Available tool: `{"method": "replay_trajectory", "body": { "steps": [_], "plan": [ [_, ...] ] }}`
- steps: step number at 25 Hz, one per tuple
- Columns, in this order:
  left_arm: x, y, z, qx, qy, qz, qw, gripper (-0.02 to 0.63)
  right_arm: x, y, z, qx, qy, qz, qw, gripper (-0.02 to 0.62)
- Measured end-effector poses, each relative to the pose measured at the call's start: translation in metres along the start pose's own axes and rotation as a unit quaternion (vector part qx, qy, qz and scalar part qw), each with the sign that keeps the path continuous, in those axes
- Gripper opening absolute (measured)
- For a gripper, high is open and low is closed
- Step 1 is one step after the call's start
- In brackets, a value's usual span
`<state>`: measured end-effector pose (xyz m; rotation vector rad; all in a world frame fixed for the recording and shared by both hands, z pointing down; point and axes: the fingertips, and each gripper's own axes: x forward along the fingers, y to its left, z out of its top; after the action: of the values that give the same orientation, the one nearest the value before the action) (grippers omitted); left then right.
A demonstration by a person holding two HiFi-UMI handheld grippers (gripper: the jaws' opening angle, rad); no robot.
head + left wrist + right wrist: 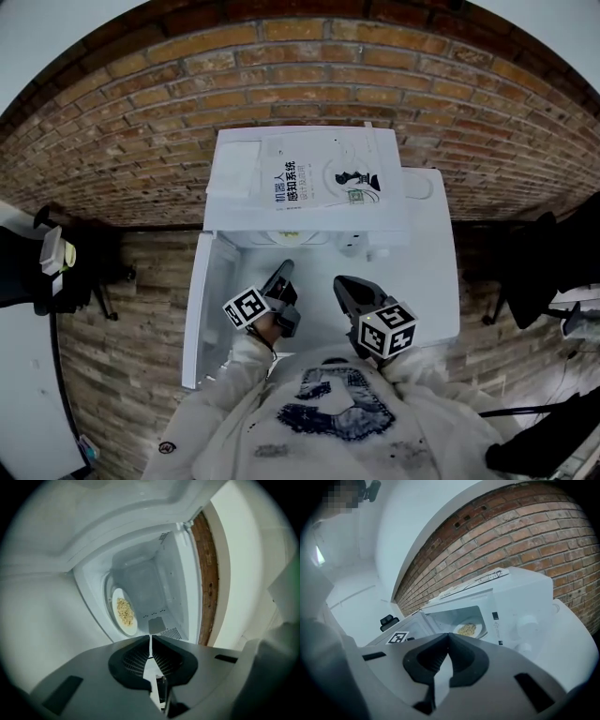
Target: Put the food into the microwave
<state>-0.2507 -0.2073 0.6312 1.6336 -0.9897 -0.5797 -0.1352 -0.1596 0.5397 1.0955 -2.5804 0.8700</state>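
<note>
A white plate of pale yellow food [124, 612] sits inside the white microwave [525, 597], on its turntable. The microwave door [208, 300] stands swung open to the left. My left gripper [150, 641] is shut with nothing between its jaws and points into the cavity, a short way in front of the plate. In the head view the left gripper [284, 269] is at the opening. My right gripper [448, 637] is also shut and empty, held back from the microwave's front, with the plate of food [468, 630] visible beyond it. The right gripper [343, 283] is beside the left one.
The microwave stands on a white table [427, 281] against a brick wall [141, 141]. A book [323, 178] lies on top of the microwave. Two knobs [528, 622] sit on its right front panel. Dark equipment [56, 272] stands at the left, and more at the right [544, 262].
</note>
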Motion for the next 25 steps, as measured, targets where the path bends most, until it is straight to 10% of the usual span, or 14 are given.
{"method": "replay_trajectory", "body": {
  "steps": [6, 25],
  "plan": [
    [-0.017, -0.042, 0.0, 0.125, 0.017, 0.002, 0.992, 0.023, -0.001, 0.011, 0.001, -0.007, -0.009, 0.012, 1.0, 0.014],
    [-0.062, -0.14, 0.015, 0.409, -0.017, 0.06, 0.9103, 0.008, -0.009, 0.027, 0.023, -0.041, -0.041, 0.007, 0.998, 0.014]
  ]
}}
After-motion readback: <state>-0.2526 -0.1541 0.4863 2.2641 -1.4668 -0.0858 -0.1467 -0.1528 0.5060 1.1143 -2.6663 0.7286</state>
